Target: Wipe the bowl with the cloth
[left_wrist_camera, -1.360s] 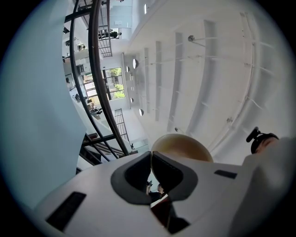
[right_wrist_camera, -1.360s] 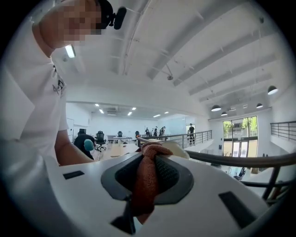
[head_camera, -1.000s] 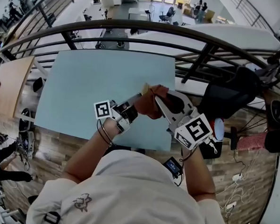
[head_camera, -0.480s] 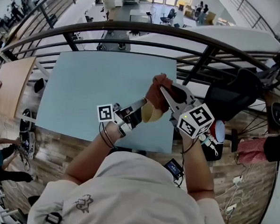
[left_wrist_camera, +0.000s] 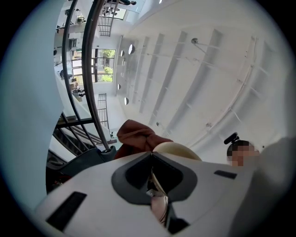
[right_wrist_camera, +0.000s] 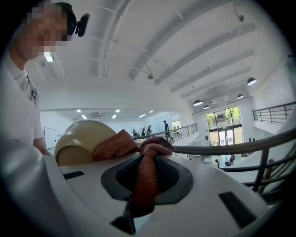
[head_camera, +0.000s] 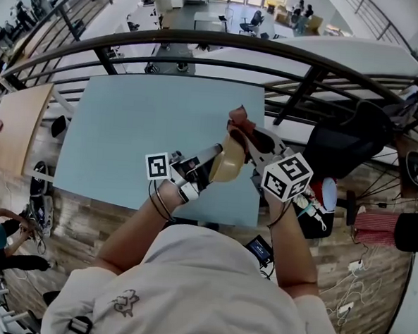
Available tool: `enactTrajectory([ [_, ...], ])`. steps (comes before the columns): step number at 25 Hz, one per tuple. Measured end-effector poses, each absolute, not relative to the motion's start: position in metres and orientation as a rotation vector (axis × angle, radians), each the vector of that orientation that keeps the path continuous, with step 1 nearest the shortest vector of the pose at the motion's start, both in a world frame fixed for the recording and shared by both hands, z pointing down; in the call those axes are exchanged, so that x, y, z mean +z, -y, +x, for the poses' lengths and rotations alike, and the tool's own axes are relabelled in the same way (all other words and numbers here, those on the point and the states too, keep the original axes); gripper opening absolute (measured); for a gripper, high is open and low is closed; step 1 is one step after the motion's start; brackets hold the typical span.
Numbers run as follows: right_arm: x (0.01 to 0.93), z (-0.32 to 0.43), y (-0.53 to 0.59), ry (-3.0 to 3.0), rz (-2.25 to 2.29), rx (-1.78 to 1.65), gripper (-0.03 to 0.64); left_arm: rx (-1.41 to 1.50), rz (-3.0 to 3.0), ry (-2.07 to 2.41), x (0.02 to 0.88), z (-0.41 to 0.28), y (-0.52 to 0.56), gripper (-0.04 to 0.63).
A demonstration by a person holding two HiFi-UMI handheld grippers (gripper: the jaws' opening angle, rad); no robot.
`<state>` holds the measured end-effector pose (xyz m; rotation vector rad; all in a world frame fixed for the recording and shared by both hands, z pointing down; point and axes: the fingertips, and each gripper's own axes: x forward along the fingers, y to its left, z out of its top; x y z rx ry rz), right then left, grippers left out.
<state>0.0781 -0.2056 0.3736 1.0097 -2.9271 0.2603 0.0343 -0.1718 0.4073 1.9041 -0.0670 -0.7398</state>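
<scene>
A cream bowl (head_camera: 228,159) hangs tilted above the right part of the light blue table (head_camera: 126,136). My left gripper (head_camera: 213,156) is shut on its near rim. In the left gripper view the bowl (left_wrist_camera: 179,150) rises just beyond the closed jaws of the left gripper (left_wrist_camera: 151,155), with the cloth (left_wrist_camera: 137,136) behind it. A reddish-brown cloth (head_camera: 241,122) is bunched at the bowl's far edge, and my right gripper (head_camera: 245,139) is shut on it. In the right gripper view the cloth (right_wrist_camera: 144,178) fills the right gripper (right_wrist_camera: 145,159) and lies against the bowl (right_wrist_camera: 82,139).
A black curved railing (head_camera: 202,42) runs behind the table. A black chair (head_camera: 341,139) stands to the right, near the right arm. The table's front edge (head_camera: 157,207) lies close to the person's body. A small screen device (head_camera: 259,250) lies on the wooden floor.
The cloth has slid from over the bowl toward its far rim, uncovering the cream bowl. The right gripper moved up the picture with it. The left gripper lifted and tilted the bowl slightly.
</scene>
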Motion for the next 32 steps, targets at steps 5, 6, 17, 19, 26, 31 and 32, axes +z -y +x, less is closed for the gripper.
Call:
enactTrajectory([
  [5, 0.395, 0.071, 0.195, 2.913, 0.971, 0.323, 0.067, -0.792, 1.911, 0.100, 0.396, 0.029, 0.182, 0.018],
  [6, 0.398, 0.067, 0.193, 2.909, 0.959, 0.333, 0.069, -0.802, 1.919, 0.121, 0.394, 0.027, 0.185, 0.018],
  [17, 0.435, 0.033, 0.145, 2.884, 0.794, 0.456, 0.069, -0.807, 1.945, 0.441, 0.429, -0.016, 0.213, 0.021],
  [19, 0.429, 0.032, 0.138, 2.892, 0.782, 0.450, 0.069, -0.790, 1.950, 0.499, 0.438, -0.027, 0.216, 0.023],
  [26, 0.405, 0.039, 0.133, 2.918, 0.816, 0.361, 0.069, -0.701, 1.919, 0.566, 0.472, -0.035, 0.207, 0.023],
  [31, 0.397, 0.056, 0.152, 2.893, 0.919, 0.294, 0.069, -0.605, 1.914, 0.627, 0.498, -0.041, 0.203, 0.017],
  [32, 0.397, 0.058, 0.156, 2.883, 0.936, 0.293, 0.069, -0.596, 1.904, 0.637, 0.502, -0.044, 0.202, 0.017],
])
